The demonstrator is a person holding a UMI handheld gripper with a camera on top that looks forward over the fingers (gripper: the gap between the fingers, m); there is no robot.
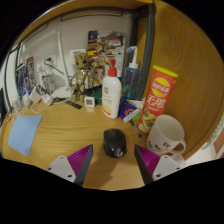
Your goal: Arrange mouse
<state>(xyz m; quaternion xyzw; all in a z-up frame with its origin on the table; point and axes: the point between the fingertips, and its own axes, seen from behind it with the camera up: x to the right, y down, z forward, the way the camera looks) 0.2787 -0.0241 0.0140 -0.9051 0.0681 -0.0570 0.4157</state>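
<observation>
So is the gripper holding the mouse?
No, nothing is held. The black mouse sits on the wooden desk between the open fingers, with a gap at each side.

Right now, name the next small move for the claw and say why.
Probably ease the claw forward and down. The mouse sits on the table just ahead of the open fingers, not yet between them, with the mug close at its right.

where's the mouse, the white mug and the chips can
mouse [115,141], gripper view, top of its black shell, just ahead of the open fingers
white mug [165,133], gripper view, outer wall
chips can [156,97], gripper view, middle of its yellow side
</observation>
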